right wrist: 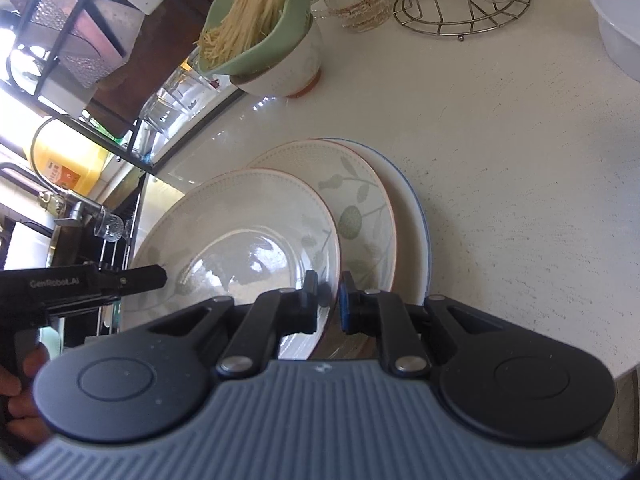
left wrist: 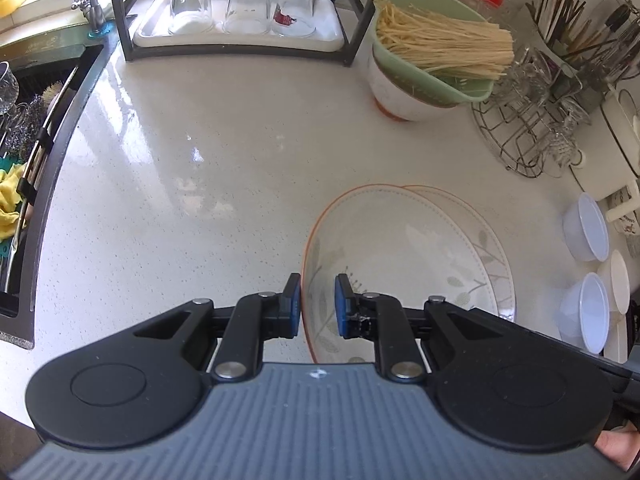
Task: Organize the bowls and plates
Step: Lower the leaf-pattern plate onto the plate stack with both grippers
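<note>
A leaf-patterned plate with an orange rim (left wrist: pixel 384 256) lies on top of a second leaf plate (left wrist: pixel 480 248) on the white counter. My left gripper (left wrist: pixel 317 306) straddles its near-left rim, pads on either side with a small gap. In the right wrist view my right gripper (right wrist: pixel 328 300) is closed on the near rim of the top plate (right wrist: pixel 240 232), which sits over a second leaf plate (right wrist: pixel 360 200) and a blue-rimmed plate (right wrist: pixel 412 216). The left gripper's body (right wrist: pixel 80 284) shows at the left of that view.
A white bowl holding a green colander of dry noodles (left wrist: pixel 432 52) stands at the back. A rack with upturned glasses (left wrist: pixel 240 4) is behind, a wire glass rack (left wrist: pixel 532 120) at right, plastic bowls (left wrist: pixel 588 228) at far right, and the sink (left wrist: pixel 28 132) at left.
</note>
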